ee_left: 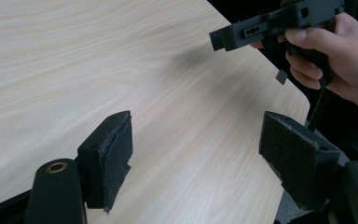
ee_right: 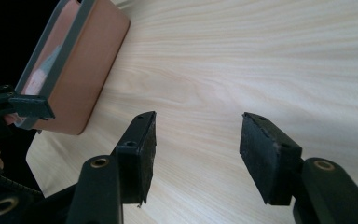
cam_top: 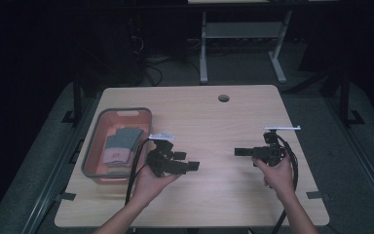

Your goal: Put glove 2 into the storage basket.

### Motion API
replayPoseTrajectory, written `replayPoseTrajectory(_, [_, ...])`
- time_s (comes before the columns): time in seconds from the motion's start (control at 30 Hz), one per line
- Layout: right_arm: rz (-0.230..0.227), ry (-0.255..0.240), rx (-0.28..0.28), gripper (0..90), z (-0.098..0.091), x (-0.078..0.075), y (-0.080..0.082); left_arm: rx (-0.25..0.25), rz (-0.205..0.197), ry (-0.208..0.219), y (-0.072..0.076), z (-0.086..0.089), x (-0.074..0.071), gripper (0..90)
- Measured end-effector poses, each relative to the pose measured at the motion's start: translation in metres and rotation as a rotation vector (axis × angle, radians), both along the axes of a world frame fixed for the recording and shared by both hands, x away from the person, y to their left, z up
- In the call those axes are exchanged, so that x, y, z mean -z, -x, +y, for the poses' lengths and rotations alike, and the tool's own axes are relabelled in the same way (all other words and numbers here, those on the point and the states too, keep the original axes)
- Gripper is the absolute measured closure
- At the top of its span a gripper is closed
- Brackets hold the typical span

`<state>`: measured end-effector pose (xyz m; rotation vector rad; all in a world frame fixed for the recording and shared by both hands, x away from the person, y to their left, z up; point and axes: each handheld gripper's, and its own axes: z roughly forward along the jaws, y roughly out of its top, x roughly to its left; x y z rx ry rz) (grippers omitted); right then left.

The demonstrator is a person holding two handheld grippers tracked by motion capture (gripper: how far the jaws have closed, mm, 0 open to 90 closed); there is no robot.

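Note:
On the light wooden table (cam_top: 214, 122) a salmon tub with a grey rim (cam_top: 93, 146) stands at the left, with folded grey and pinkish cloths (cam_top: 119, 145) inside. My left gripper (cam_top: 187, 162) hovers just right of the tub and points right; its jaws (ee_left: 198, 121) are open over bare wood. My right gripper (cam_top: 238, 152) is held near the right edge and points left at the other gripper. Its jaws (ee_right: 198, 119) are open too, with nothing between them. The tub's side wall (ee_right: 93, 60) lies ahead of it on the left.
A round cable hole (cam_top: 223, 98) sits near the table's far edge. Beyond the table stands a white desk frame (cam_top: 243, 29) in a dark room. Bare wood stretches between the two grippers. The table's right corner (ee_left: 303, 100) is close to the right hand (ee_left: 326, 51).

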<state>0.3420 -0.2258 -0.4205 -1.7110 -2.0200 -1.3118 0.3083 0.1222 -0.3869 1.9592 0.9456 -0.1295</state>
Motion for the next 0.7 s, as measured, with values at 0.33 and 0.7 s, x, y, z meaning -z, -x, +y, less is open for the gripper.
replayPoseTrajectory(0.33, [0.017,0.012,0.0,44.5,-0.008,0.013,0.012,0.022,0.019,-0.001,0.007,-0.009,0.011,25.4])
replayPoseTrajectory(0.7, [0.005,0.023,-0.013,42.9,-0.015,0.019,0.029,0.041,0.001,-0.007,0.018,-0.01,0.016,24.4])
